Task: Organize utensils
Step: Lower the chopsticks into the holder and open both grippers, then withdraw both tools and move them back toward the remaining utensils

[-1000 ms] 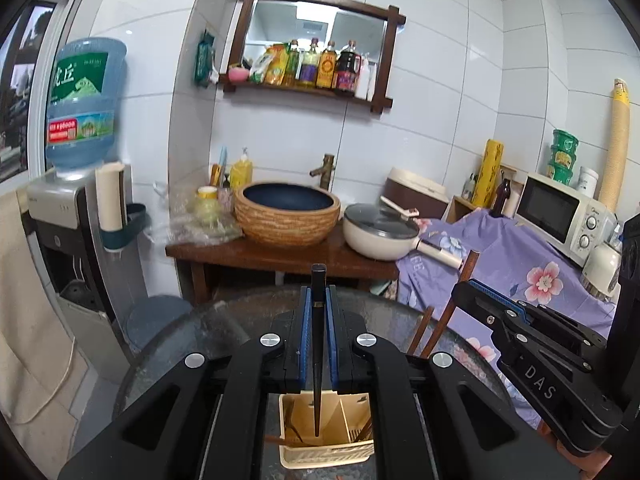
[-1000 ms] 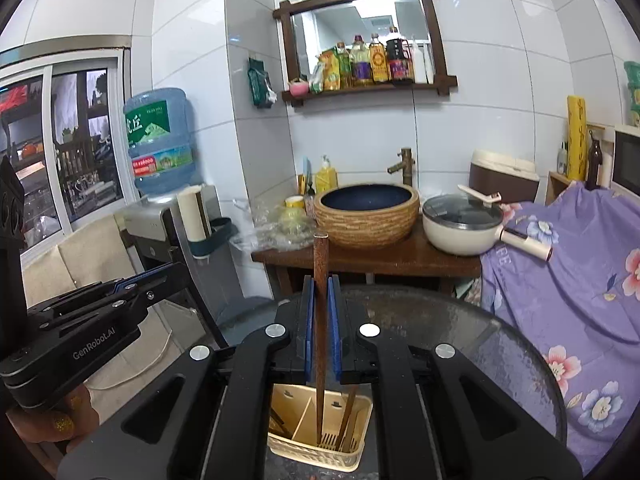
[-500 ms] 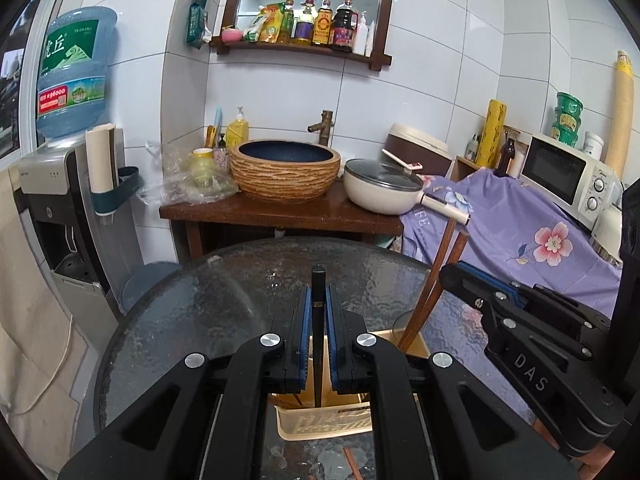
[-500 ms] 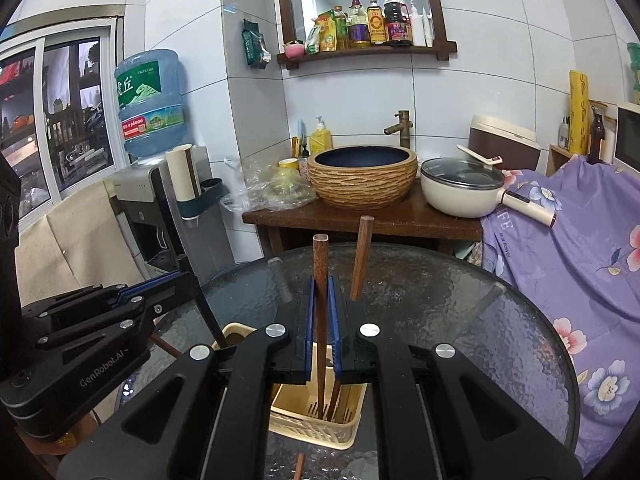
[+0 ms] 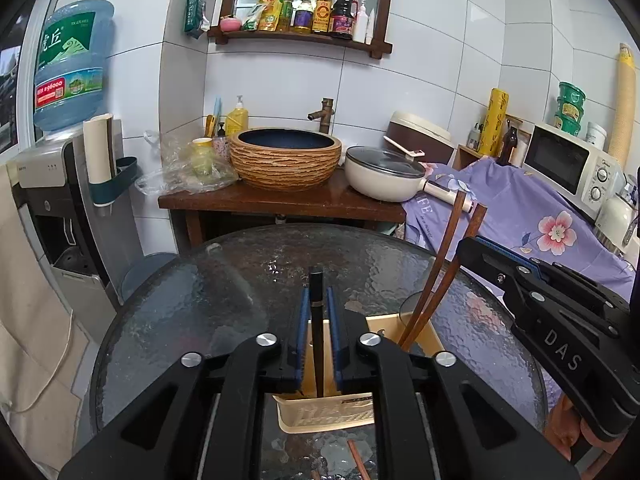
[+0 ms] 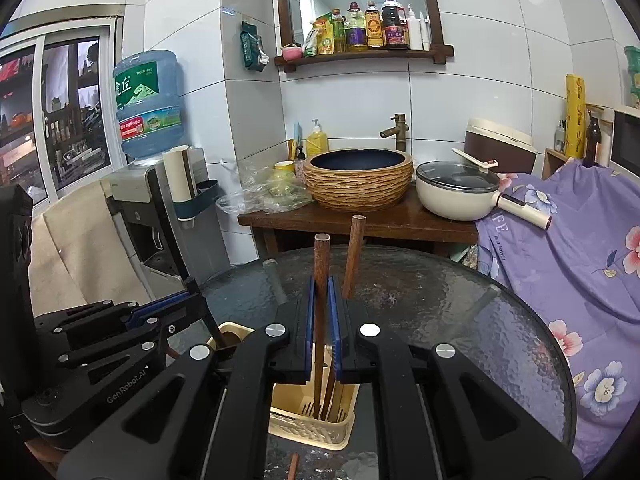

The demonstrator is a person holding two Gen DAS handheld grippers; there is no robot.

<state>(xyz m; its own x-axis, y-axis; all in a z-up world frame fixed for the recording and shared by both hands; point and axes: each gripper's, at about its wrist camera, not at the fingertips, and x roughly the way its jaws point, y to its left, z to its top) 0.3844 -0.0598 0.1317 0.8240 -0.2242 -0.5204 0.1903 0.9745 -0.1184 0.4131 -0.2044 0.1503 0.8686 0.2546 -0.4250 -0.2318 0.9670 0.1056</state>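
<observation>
I see my left gripper (image 5: 319,300) opening around a black chopstick (image 5: 317,320) standing in the cream utensil basket (image 5: 324,416). My right gripper (image 6: 322,292) clamps a brown chopstick (image 6: 321,260) inside the basket's right compartment.

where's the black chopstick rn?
Left wrist view, centre: the black chopstick stands upright between the left gripper's opening jaws, its lower end in the beige utensil basket, left of the two brown chopsticks.

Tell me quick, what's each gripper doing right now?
Left gripper: opening, a black chopstick between its pads, over the beige utensil holder.
Right gripper: shut on a brown chopstick.
</observation>
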